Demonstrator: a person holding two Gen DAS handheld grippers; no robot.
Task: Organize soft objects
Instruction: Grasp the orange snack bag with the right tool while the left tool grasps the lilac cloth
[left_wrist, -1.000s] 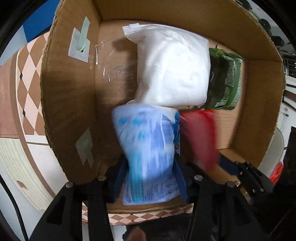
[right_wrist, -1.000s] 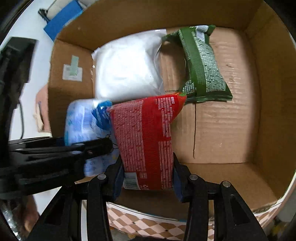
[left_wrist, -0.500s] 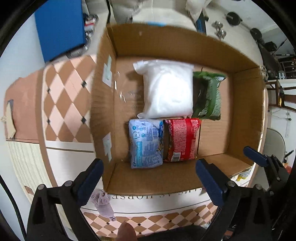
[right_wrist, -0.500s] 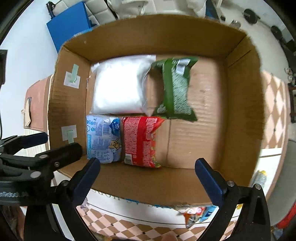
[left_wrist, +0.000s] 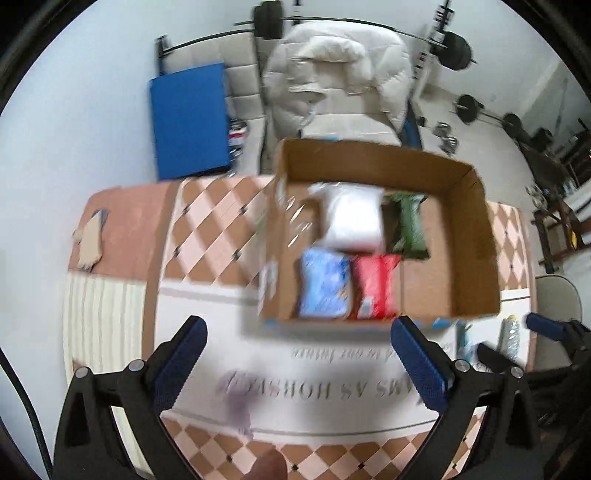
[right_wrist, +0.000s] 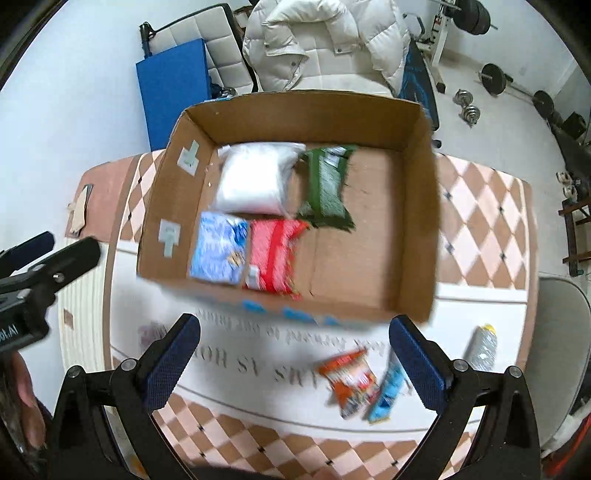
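An open cardboard box (left_wrist: 476, 236) (right_wrist: 417, 229) stands on the table. Inside lie a white bag (left_wrist: 351, 218) (right_wrist: 255, 181), a green packet (left_wrist: 408, 227) (right_wrist: 327, 184), a blue packet (left_wrist: 323, 284) (right_wrist: 218, 251) and a red packet (left_wrist: 373, 288) (right_wrist: 275, 254). My left gripper (left_wrist: 295, 358) is open and empty, held high over the table in front of the box. My right gripper (right_wrist: 295, 358) is open and empty, also in front of the box. An orange snack packet (right_wrist: 347, 380) and a light blue packet (right_wrist: 388, 391) lie on the table near it.
The table has a checkered cloth (right_wrist: 480, 229) with a white printed mat (left_wrist: 314, 384). A clear bottle (right_wrist: 482, 345) lies at the right. A small purple object (left_wrist: 238, 411) lies on the mat. A white jacket on a chair (right_wrist: 325, 40), a blue pad (left_wrist: 188, 118) and barbell weights stand behind.
Both grippers let go of the blue and red packets in the box, opened wide and pulled back and up, away from the box.
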